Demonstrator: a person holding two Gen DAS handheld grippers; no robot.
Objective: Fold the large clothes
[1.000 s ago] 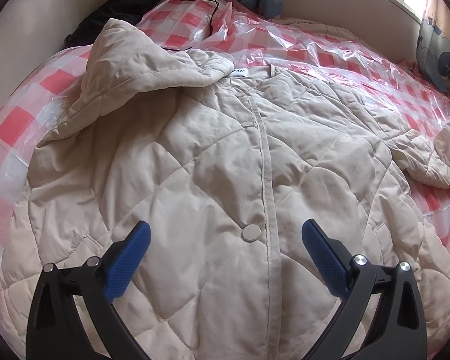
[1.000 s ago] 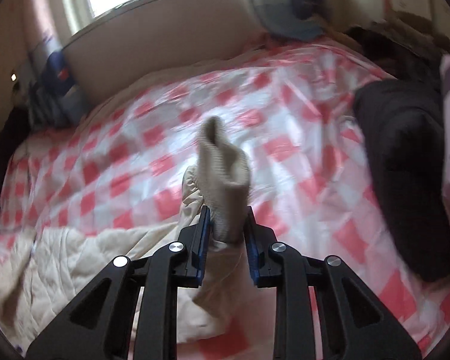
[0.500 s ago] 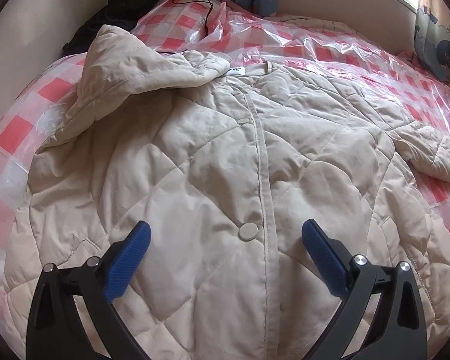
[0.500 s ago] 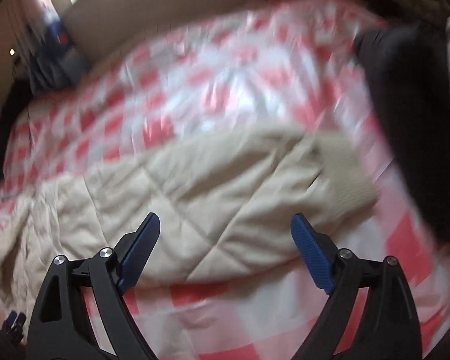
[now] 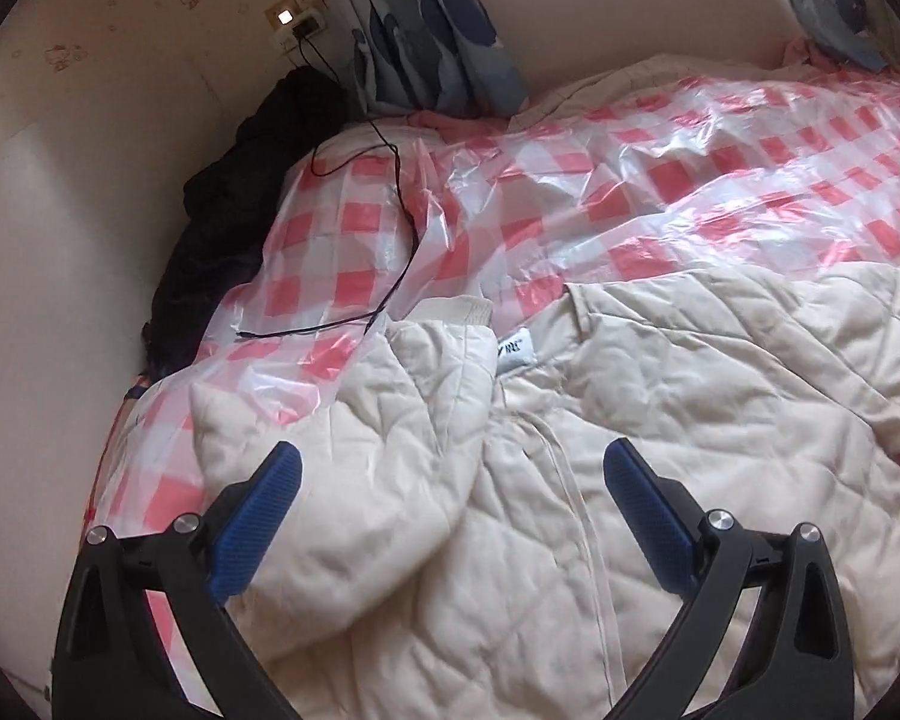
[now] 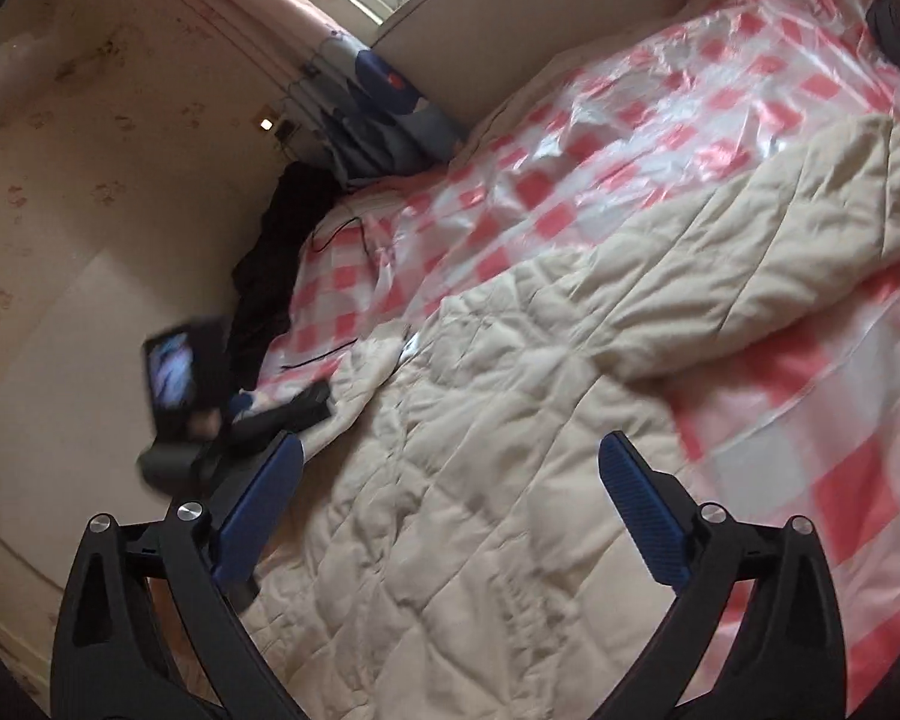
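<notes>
Coat (image 5: 660, 420) flat on the bed, both grippers empty above it.

I see the quilted beige coat spread over the red-checked plastic sheet (image 5: 630, 192), front up, white neck label (image 5: 516, 354) showing. One sleeve (image 5: 390, 438) lies folded across the chest; the other sleeve (image 6: 750, 276) stretches out over the sheet. My left gripper (image 5: 450, 510) hovers above the folded sleeve, fingers wide apart, nothing between them. My right gripper (image 6: 450, 516) hangs over the coat body, its jaws opening, nothing between the pads. A black cable (image 5: 399, 228) trails across the sheet near the collar. Dark clothes (image 5: 228, 228) are piled against the wall.
</notes>
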